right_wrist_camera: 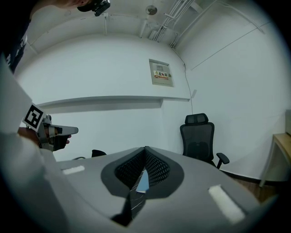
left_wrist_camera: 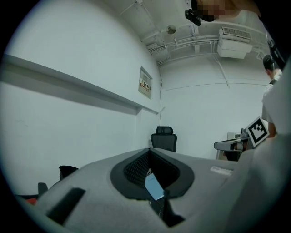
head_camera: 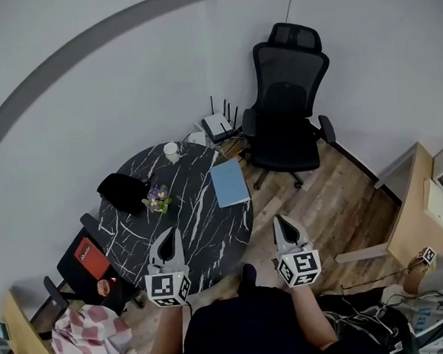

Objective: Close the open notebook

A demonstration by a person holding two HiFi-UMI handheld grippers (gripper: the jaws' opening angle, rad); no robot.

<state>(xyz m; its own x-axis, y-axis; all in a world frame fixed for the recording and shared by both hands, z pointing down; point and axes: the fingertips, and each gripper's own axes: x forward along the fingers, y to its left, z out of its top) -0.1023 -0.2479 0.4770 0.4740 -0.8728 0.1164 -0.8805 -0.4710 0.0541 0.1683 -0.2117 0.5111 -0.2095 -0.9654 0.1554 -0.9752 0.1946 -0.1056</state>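
A blue notebook lies flat with its cover down on the right part of the round black marble table. My left gripper is held over the table's near edge, its jaws together with nothing between them. My right gripper hovers just off the table's right rim, also shut and empty. In the left gripper view the jaws meet at the tip, and the notebook shows through the gap below. The right gripper view shows its jaws joined, with the notebook beyond.
On the table stand a small flower pot, a white cup and a black object. A black office chair stands behind the table and a chair with a red item at its left. A wooden desk is at the right.
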